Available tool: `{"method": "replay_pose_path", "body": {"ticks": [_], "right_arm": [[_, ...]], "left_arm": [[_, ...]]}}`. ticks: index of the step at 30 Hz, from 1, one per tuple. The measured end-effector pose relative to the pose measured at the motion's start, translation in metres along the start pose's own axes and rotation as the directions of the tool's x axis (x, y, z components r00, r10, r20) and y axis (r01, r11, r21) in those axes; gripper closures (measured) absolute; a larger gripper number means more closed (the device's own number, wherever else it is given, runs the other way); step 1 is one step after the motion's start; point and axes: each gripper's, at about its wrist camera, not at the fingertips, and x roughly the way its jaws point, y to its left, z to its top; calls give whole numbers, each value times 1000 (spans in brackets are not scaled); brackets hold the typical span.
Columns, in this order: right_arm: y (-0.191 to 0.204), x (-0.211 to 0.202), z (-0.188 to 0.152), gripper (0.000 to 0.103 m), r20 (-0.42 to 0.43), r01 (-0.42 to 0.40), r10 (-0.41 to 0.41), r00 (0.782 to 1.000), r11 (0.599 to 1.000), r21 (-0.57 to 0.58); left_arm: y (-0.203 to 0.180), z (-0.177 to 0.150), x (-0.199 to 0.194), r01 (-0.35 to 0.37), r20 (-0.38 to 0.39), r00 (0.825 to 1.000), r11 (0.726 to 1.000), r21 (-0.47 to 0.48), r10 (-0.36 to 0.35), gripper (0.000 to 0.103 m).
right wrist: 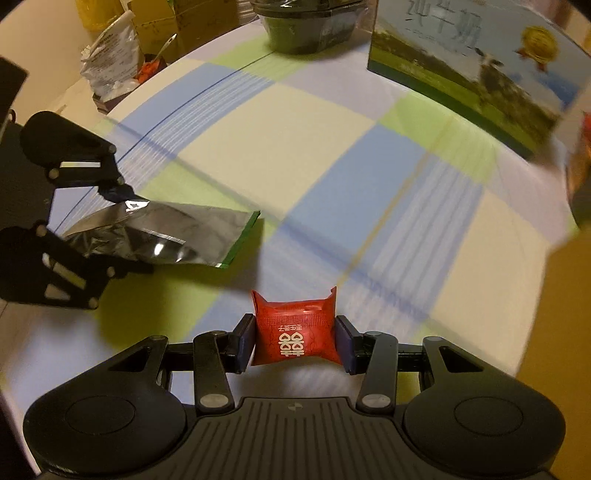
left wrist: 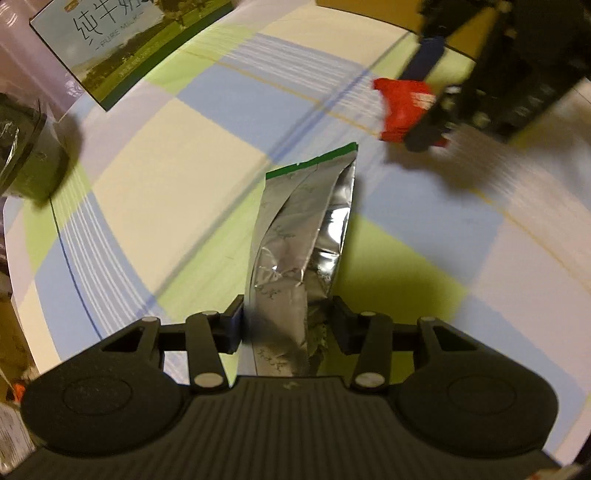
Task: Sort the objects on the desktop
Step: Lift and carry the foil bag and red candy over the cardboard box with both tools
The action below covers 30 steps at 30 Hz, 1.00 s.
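Two tools are loaded at once, so the sorting appears to be in its carrying stage rather than its picking stage. The left tool (left wrist: 288,328) pinches the lower end of a silver foil pouch (left wrist: 303,236) with a green top edge; the pouch sticks out ahead of the fingers toward 12 o'clock and hangs above the checked tablecloth (left wrist: 155,155) of the desk. The right tool (right wrist: 295,339) pinches a small red candy packet (right wrist: 295,328) with white characters squarely between its two pads, also lifted off the cloth. In the right wrist view the left tool and its pouch sit at about 9 o'clock, well apart from the red packet.

Motion blur streaks the cloth in both views, which suggests both hands are in transit. Standing at the far side of the desk are a pure milk carton box (right wrist: 469,74), at about 1 o'clock in the right view, and a dark round container (right wrist: 310,29) at 12 o'clock.

No sorting bin is clearly visible, so the destination cannot be told. The next move likely calls for carrying each item to its own group and lowering it before the fingers spread, keeping the floppy pouch from swinging.
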Motion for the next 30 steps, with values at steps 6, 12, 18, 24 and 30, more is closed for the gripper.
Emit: {"method": "replay_pose_path", "body": {"ticks": [6,12,18,24,30], "right_arm": [[19,-29,-60,60,51,-15,9,999,993,117],[33,-40,-98,60,51,-15,6,999,986,168],[37,-43,-114,60,65,-12,0,998,983,183],[33,-48,-123,60,112,-18,-7,994,976,215],[34,-41,-132,60,99,8,-28,995,980,200]], "left_arm": [[-41,-23,-17,51,6,999,996,-75,-51,61],[-61,-27,-24,59,-39,997,992,-111,-64,60],[-62,-15,-19,55,-88,994,992,-110,-65,55],[-61,-8,-6,62,-143,986,990,-125,-80,52],[-60,-9,-6,61,-152,985,988,-142,-83,51]]}}
